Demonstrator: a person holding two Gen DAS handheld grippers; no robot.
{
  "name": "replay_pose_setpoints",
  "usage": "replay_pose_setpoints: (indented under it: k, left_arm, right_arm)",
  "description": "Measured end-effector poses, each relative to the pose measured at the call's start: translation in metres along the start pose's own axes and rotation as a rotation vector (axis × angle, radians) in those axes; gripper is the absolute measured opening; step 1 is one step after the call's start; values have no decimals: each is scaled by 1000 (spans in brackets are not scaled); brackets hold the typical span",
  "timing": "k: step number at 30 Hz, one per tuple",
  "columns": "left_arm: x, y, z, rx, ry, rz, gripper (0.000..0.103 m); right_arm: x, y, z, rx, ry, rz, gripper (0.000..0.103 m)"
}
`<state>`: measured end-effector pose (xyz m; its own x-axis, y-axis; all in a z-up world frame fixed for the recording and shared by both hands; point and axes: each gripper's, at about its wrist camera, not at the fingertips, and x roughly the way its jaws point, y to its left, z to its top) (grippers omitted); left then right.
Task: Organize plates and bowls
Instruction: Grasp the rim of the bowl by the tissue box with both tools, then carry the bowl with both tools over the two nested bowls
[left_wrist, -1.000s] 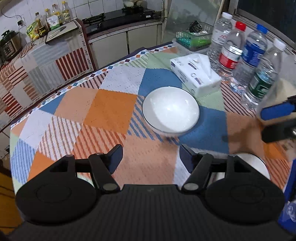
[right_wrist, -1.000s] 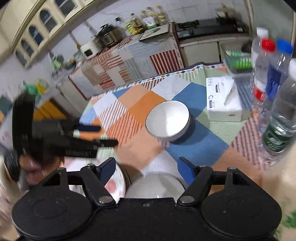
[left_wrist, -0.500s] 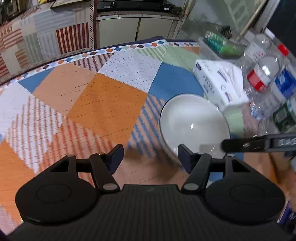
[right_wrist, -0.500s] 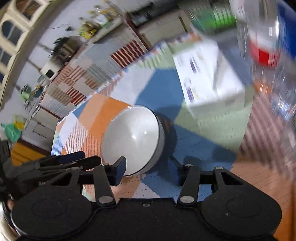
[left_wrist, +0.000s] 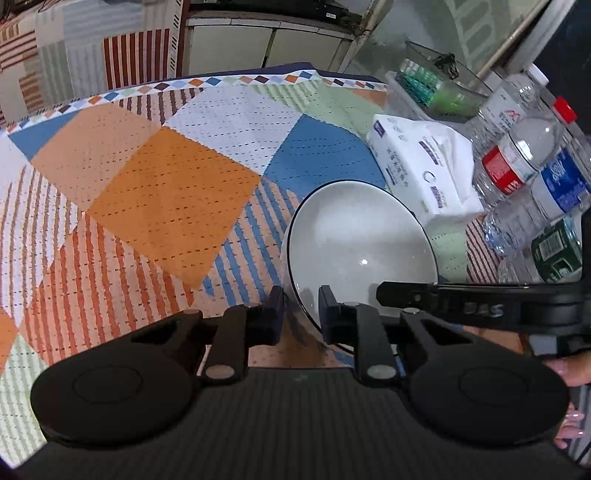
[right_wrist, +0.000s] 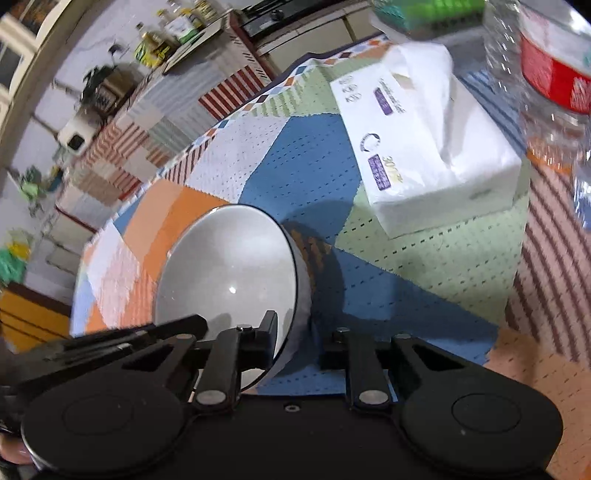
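1. Two grippers are now set on one white bowl (left_wrist: 360, 251), where a second ago both were held apart from it with jaws wide.
2. The left gripper (left_wrist: 301, 314) has been brought down to the bowl's near-left rim; its jaws are closing, with the rim seen between them, one finger outside the wall and one inside.
3. The right gripper (right_wrist: 301, 339) has been lowered to the opposite side of the rim and closed on it; one finger is seen inside the bowl, the other outside against its wall.
4. The bowl is found on the patchwork tablecloth (left_wrist: 173, 192), tipped slightly in both views, just beside a white tissue pack (left_wrist: 424, 166) and near a row of water bottles (left_wrist: 517, 162).
5. Half a second ago the bowl was merely approached; a two-sided pinch is now in place, so the grasping step is judged nearly complete.
6. A lift and carry to a stack is judged to come next. No other bowl or plate is visible in the present views, so the destination cannot be told.
7. Slipping of the smooth glazed rim is judged the main risk if the two sides are raised unevenly.
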<state>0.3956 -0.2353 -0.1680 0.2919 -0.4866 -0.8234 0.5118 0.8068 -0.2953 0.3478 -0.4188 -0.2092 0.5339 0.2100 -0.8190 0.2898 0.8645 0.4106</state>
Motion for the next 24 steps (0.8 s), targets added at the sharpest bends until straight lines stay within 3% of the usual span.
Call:
replay_pose_setpoints:
  k: [3,12,18,24]
  left_arm:
    - [-10,-7,-3,2,14,5,18]
    - [-67,-31,-32,-22,36,-31,18]
    - [-112,-46,-59,-56,45,-95,17]
    - [-134,-64,-87,-40,91,-105,17]
  right_arm:
    - [-3,8,-3,-84,-16,-65,16]
    - [-75,27,-23,-188,-111,-63,15]
    - [-130,34,-49,-180,-157,-20,15]
    - [-160,32,-83,-167,-166,-3,15]
